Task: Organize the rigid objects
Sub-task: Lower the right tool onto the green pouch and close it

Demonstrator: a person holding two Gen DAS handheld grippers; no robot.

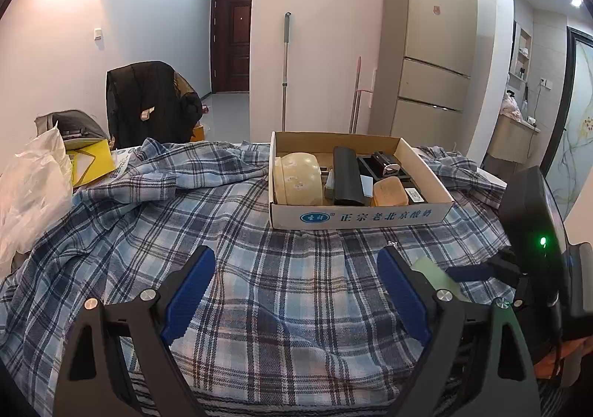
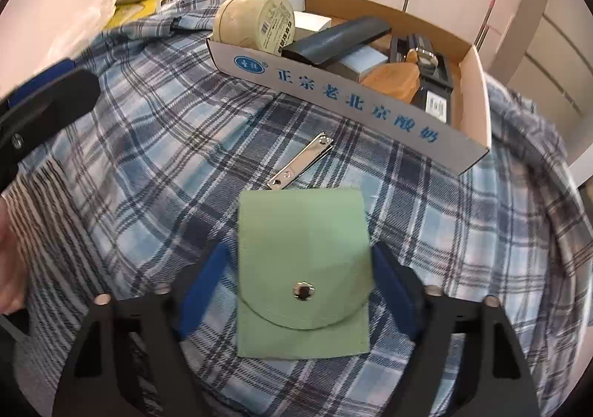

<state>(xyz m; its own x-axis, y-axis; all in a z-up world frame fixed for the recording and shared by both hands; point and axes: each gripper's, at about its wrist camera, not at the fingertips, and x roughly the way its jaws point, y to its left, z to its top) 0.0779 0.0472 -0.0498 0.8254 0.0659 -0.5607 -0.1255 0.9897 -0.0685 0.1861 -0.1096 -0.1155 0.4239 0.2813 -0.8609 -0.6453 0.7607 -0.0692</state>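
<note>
Green pouch [image 2: 303,269] lies flat on the plaid cloth [image 2: 148,157], right between your right gripper [image 2: 298,287]'s jaws; the right pad looks to touch its edge, the left stands clear, so no clamp yet. Nail clipper [image 2: 301,161] sits just beyond it, near the cardboard box [image 2: 355,106]. Your left gripper [image 1: 296,291] hangs wide apart, holding nothing.

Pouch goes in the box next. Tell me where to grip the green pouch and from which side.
Grip the green pouch across its two long side edges, midway along, coming from above. It lies flat on the plaid cloth, and the right gripper already straddles it; its thinness probably means pinching low.
</note>
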